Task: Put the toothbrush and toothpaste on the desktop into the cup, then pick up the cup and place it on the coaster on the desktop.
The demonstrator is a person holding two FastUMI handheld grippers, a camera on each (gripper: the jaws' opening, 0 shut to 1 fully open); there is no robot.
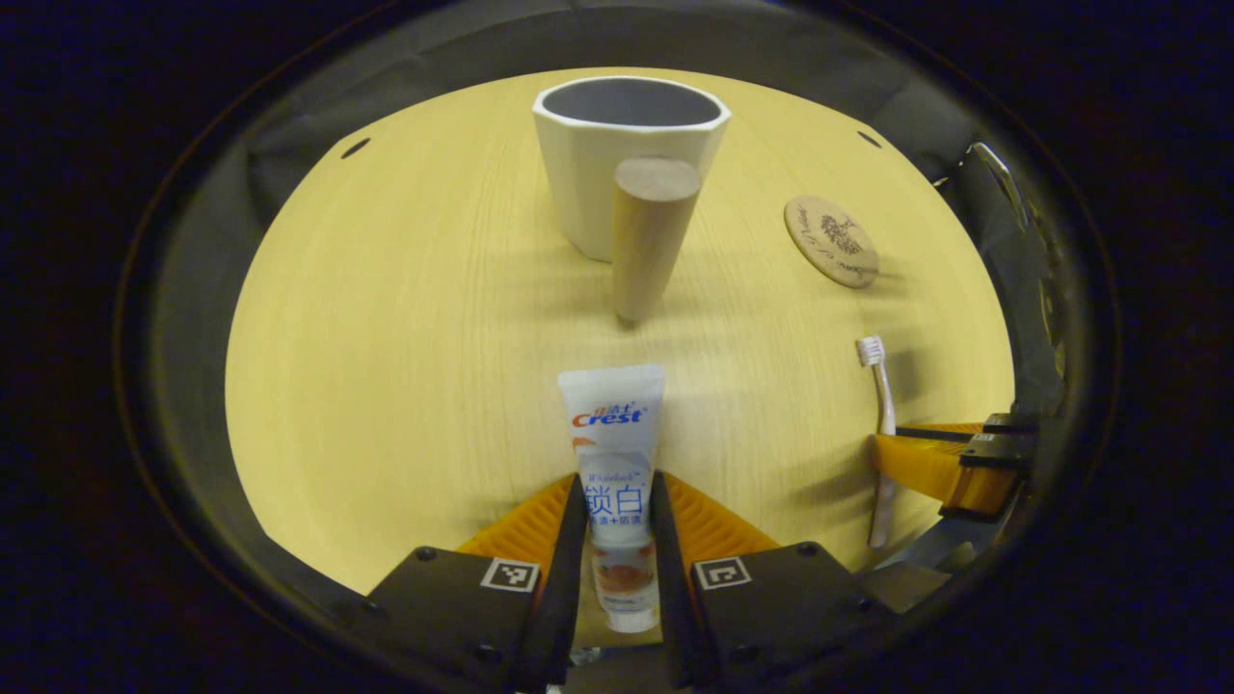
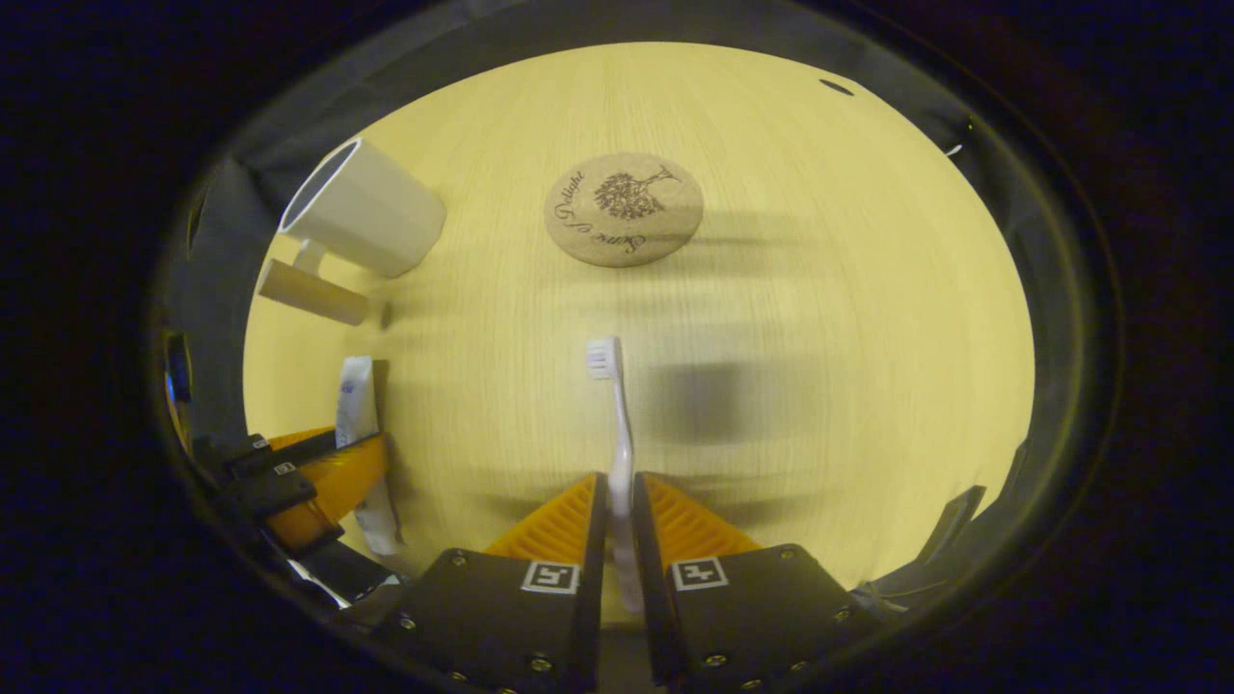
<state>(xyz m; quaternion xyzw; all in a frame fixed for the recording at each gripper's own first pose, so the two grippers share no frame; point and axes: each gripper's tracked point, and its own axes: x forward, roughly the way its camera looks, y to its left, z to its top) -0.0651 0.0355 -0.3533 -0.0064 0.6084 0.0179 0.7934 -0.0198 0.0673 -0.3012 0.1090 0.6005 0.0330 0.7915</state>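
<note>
My left gripper is shut on the white toothpaste tube, which points forward toward the white cup standing upright at the far middle of the desktop. My right gripper is shut on the handle of the white toothbrush, bristles pointing ahead toward the round cork coaster. In the left gripper view the toothbrush and right gripper show at the right, the coaster beyond them. In the right gripper view the cup, toothpaste and left gripper show at the left.
A wooden cylinder stands tilted right in front of the cup, between it and the toothpaste; it also lies left of the toothbrush as the wooden cylinder. The pale wood desktop ends at dark booth walls all round.
</note>
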